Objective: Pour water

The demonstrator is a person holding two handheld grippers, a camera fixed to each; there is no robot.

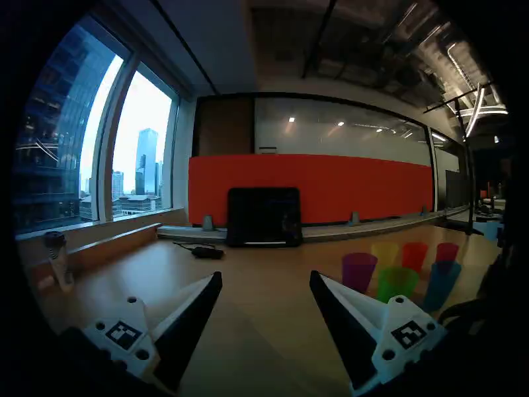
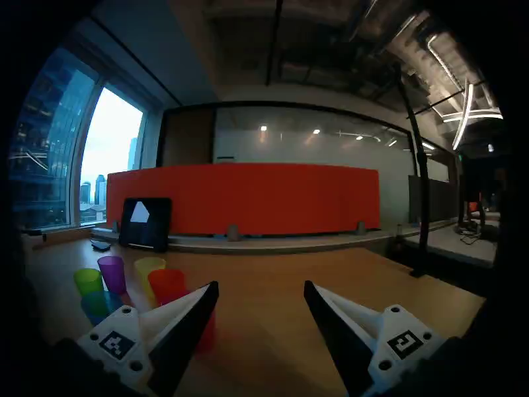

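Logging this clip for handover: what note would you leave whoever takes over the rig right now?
Left gripper: open, empty, over the wooden table.
Right gripper: open, empty, over the same table.
Coloured cups: upright in a cluster on the table, to the right of the left gripper and to the left of the right gripper.
Done: nothing grasped, no pouring evident.
Left: grasp a cup and pour. I cannot tell which cup holds water.
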